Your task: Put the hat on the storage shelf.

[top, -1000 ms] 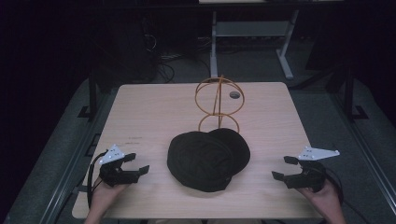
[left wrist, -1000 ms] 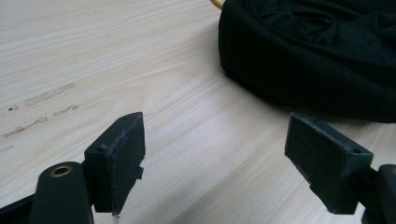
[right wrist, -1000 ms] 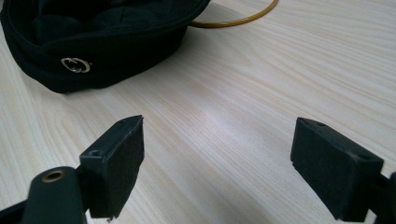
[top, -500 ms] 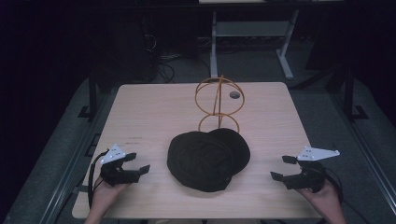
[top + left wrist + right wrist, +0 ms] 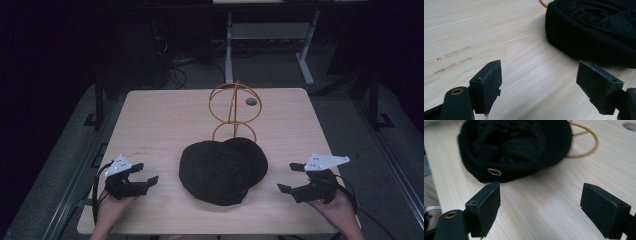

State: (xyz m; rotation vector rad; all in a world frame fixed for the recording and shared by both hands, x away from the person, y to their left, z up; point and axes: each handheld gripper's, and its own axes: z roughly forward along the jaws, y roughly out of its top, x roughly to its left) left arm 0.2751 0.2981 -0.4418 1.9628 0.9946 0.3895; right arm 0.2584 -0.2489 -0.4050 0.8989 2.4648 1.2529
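Cap looks soft, light and floppy on the desk; we'd pinch its stiffer brim edge. Left gripper and right gripper fingers both gape wide, holding nothing.

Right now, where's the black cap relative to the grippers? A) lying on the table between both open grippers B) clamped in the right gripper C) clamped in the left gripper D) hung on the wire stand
A: the black cap lies on the table, apart from the left gripper and right gripper, both with jaws spread and nothing between them; the wire stand behind it is bare.

Black grippers, grey three-cornered plates, black cables.
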